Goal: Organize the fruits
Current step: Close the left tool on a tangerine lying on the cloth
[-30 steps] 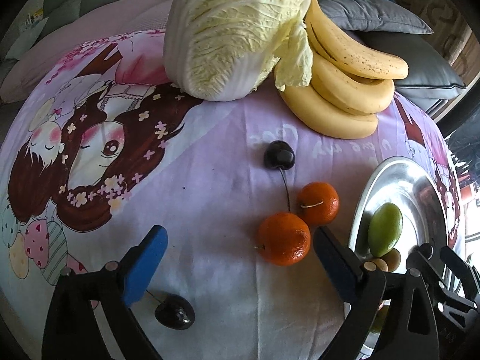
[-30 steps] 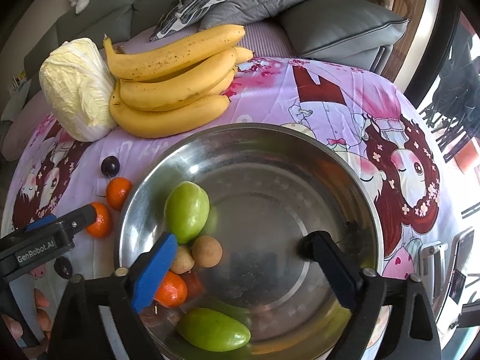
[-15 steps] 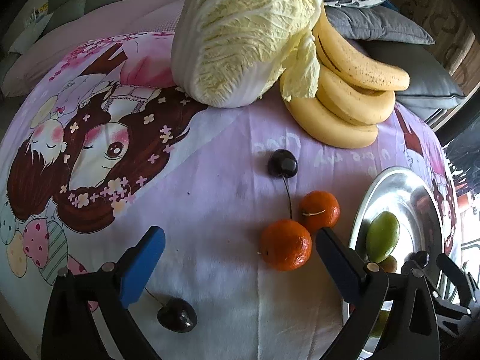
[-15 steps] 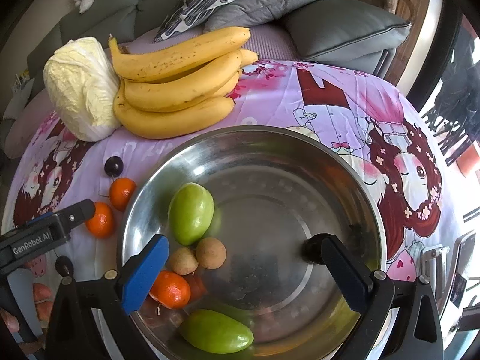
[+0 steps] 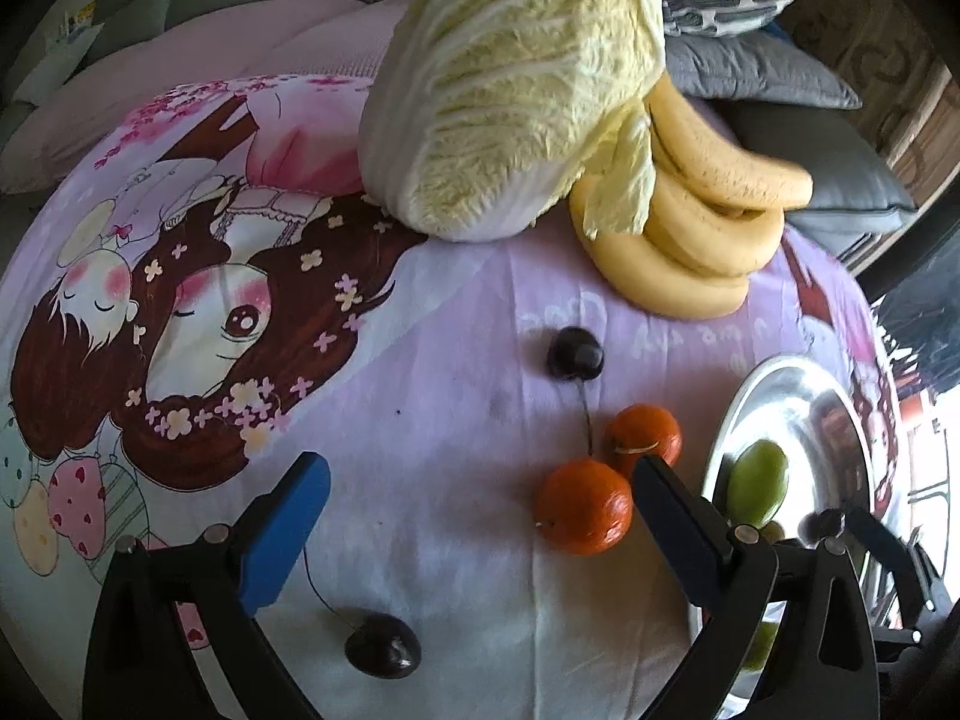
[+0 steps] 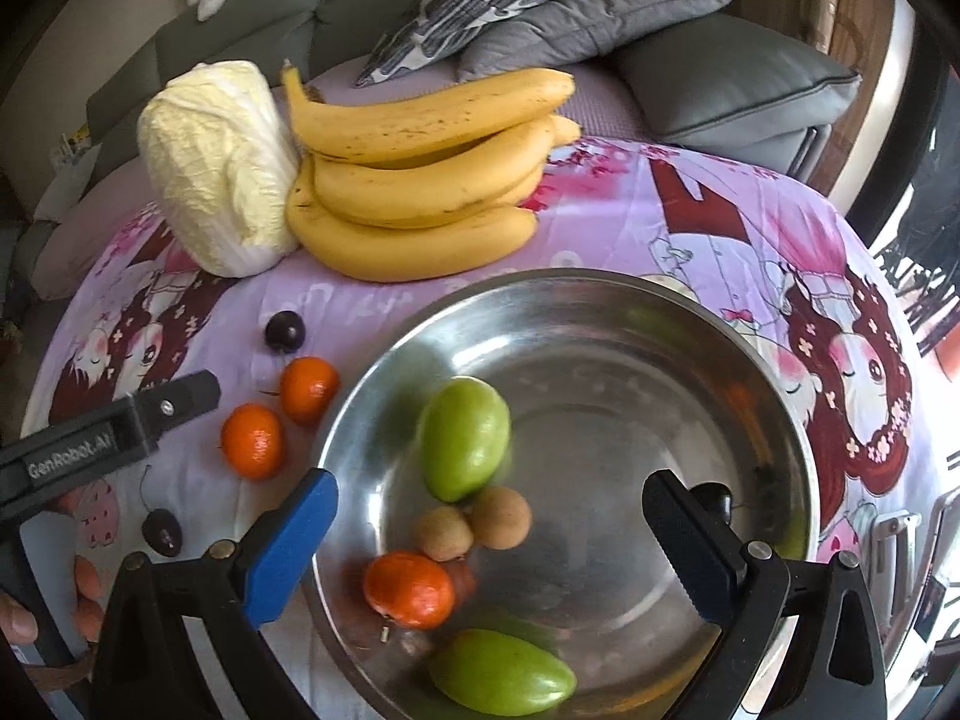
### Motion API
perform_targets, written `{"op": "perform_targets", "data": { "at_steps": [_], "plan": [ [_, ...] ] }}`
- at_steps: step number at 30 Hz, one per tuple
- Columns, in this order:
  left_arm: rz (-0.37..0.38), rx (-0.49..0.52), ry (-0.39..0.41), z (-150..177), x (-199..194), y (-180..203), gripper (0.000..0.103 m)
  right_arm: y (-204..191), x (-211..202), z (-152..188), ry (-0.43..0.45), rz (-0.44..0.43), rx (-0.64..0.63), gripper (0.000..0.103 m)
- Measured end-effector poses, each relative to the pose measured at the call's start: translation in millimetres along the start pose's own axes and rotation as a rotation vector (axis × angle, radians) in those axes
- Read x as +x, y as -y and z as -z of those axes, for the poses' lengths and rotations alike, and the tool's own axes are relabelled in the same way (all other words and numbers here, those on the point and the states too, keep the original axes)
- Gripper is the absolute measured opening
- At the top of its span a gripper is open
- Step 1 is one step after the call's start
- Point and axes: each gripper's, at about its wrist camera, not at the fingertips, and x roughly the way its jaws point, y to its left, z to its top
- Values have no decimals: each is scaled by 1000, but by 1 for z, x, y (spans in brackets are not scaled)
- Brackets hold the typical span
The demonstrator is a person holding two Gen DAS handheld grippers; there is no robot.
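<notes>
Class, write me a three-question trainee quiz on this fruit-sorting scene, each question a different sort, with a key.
1. True or false: the left claw grips a cherry.
2. How many oranges lie in the steel bowl?
3. What touches the bananas: A) cabbage, B) bowl, C) far cherry?

Key: 1 false, it is open and empty; 2 one; 3 A.

"GenRobot.AI" was printed in white on the black left claw [image 6: 114,438], faint cloth lettering was unreadable
</notes>
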Motion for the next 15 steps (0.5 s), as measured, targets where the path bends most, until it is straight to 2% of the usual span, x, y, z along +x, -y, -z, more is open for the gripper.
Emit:
{"op": "perform_targets", "data": {
  "at_steps": [3,8,15],
  "plan": [
    [3,8,-33,2,5,2,100,-3,3,0,-9,2,-6,103],
    [36,16,-42,4,6,7,99,0,3,0,-6,11,15,103],
    [127,54,-74,6,10,20,67,1,4,-1,-17,22,31,103]
  ]
}}
